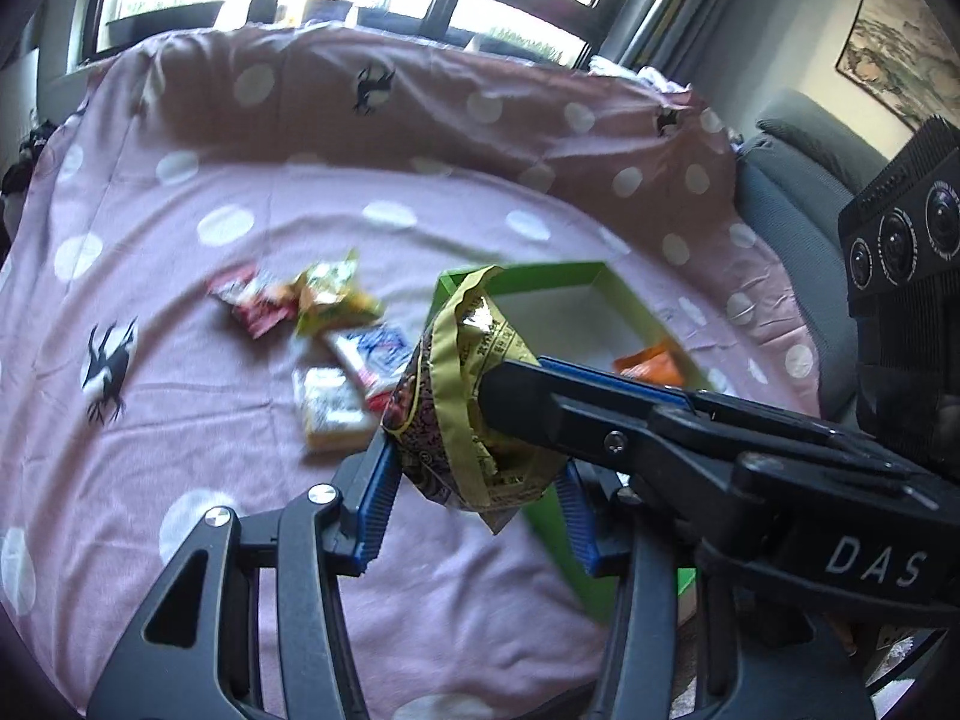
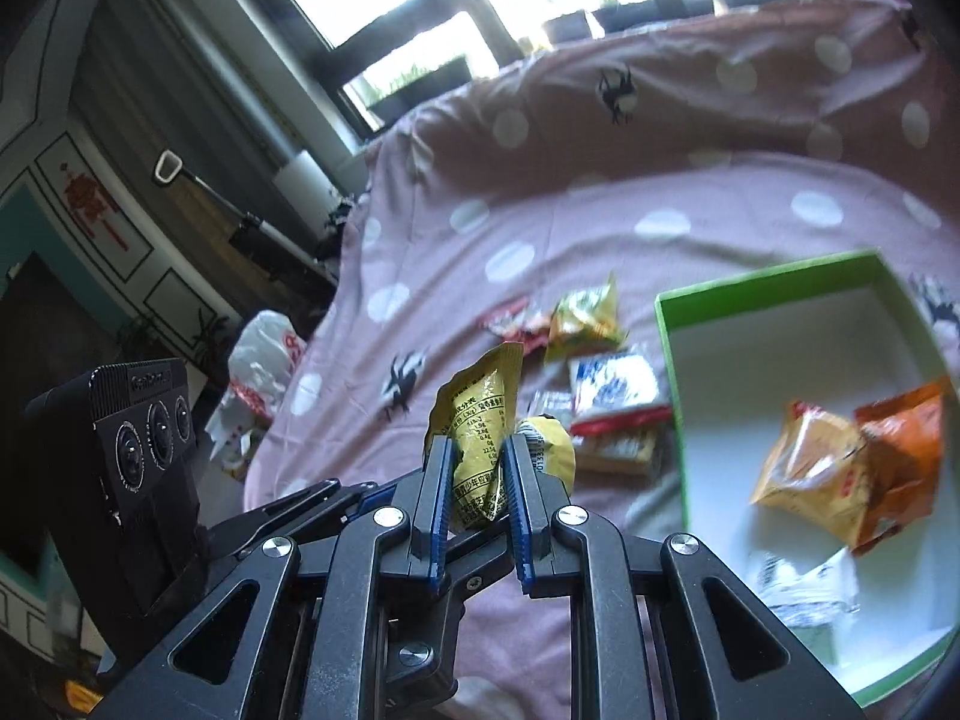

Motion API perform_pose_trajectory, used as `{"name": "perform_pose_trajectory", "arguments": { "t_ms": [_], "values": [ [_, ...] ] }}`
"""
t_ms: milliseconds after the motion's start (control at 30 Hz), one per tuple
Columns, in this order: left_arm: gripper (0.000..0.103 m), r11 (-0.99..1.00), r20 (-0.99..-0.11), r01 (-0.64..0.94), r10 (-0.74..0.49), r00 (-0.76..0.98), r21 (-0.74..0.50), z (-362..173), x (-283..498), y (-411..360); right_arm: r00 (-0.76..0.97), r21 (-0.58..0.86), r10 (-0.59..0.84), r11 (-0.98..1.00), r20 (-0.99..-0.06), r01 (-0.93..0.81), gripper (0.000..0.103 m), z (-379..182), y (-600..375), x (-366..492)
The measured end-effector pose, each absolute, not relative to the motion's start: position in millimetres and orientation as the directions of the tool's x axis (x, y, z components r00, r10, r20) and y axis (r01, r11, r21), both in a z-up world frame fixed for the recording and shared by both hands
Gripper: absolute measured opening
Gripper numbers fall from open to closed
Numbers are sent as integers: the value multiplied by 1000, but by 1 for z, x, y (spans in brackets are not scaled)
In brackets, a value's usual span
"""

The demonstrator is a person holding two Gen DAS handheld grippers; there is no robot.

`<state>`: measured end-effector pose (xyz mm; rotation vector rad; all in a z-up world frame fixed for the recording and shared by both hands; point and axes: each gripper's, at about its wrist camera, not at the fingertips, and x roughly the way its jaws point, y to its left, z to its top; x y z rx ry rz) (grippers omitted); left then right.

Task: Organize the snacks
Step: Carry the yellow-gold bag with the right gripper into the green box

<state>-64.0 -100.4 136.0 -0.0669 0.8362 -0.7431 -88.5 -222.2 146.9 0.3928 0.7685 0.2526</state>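
1. My left gripper point(image 1: 474, 474) is clamped on the fat lower part of a yellow snack packet point(image 1: 474, 414), held above the pink spotted sheet point(image 1: 180, 480).
2. My right gripper point(image 2: 477, 480) pinches the same packet's crinkled end.
3. The green box point(image 2: 672, 360) lies on the sheet just right of the packet, with orange bags point(image 2: 852, 468) inside.
4. Loose snacks point(image 1: 336, 348) lie left of the box.

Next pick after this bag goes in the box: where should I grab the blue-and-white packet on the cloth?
Grip the blue-and-white packet across its short width from above, jaws over its near and far long edges. It lies flat and its red end overlaps another packet, so a side approach would likely snag that neighbour.
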Motion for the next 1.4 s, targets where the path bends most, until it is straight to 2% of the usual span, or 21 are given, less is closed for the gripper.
{"name": "perform_pose_trajectory", "arguments": {
  "t_ms": [233,567,1400],
  "values": [
    [48,725,-632,630,-632,449,-277,156,-78,-139,783,418,303,907,-544,-61,20,163,-256,-114],
    [48,693,-644,671,-645,411,-266,149,-81,-197,799,490,282,871,-531,19,20,154,-316,-120],
    [47,660,-748,678,-617,243,-324,105,-60,-283,734,564,248,796,-632,217,20,109,-399,-111]
  ]
}}
